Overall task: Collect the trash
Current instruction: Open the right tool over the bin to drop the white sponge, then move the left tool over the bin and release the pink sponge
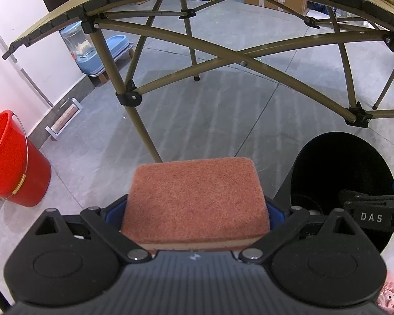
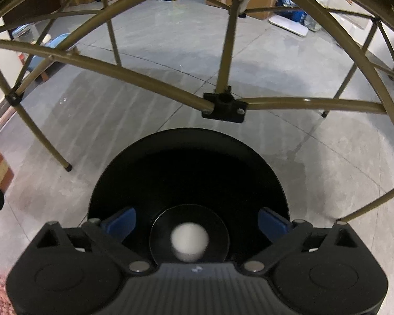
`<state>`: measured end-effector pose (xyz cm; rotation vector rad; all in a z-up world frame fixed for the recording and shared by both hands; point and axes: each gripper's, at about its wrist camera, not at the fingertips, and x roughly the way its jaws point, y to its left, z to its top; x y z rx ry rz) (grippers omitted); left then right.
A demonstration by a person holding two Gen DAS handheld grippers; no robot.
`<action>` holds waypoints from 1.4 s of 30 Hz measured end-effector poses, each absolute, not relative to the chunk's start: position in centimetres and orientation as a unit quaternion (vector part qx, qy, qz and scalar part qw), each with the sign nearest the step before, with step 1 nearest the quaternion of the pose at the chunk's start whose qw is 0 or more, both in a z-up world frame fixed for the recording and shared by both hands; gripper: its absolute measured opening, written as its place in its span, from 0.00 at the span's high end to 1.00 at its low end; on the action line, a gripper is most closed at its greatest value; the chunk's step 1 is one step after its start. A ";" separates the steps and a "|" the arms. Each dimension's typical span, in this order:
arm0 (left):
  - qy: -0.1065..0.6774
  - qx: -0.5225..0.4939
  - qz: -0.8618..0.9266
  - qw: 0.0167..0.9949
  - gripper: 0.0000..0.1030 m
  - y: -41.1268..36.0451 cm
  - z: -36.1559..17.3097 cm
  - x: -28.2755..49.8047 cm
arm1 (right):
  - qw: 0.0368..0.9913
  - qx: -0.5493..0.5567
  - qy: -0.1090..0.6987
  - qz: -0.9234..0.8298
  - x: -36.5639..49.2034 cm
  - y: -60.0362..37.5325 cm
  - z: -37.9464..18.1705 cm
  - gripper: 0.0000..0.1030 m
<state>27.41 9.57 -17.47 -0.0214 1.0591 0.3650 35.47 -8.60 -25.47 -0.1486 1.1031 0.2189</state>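
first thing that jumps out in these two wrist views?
The rust-red scouring sponge clamped in the left gripper fills the lower middle of the left view, with a bright red bucket on the floor at far left. In the right view, a blurred white ball shows inside the black bin, directly below the open right gripper.
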 end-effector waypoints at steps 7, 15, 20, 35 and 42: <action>0.503 -0.010 0.173 0.846 0.04 9.5 -17.5 27.4 | 0.838 -0.057 0.534 0.100 35.7 -9.0 -25.8 0.02; 0.504 -0.009 0.171 0.846 0.04 9.3 -17.6 27.5 | 0.836 -0.054 0.537 0.099 35.4 -9.4 -25.5 0.02; 0.504 -0.007 0.165 0.848 0.04 8.8 -17.6 27.6 | 0.838 -0.051 0.536 0.093 35.0 -10.2 -25.0 0.02; 0.501 0.003 0.132 0.855 0.04 4.9 -17.4 28.5 | 0.849 -0.014 0.524 0.064 34.3 -15.7 -23.1 0.00; 0.504 0.005 0.115 0.856 0.04 2.6 -17.4 29.2 | 0.855 0.002 0.518 0.039 33.9 -18.4 -22.3 0.00</action>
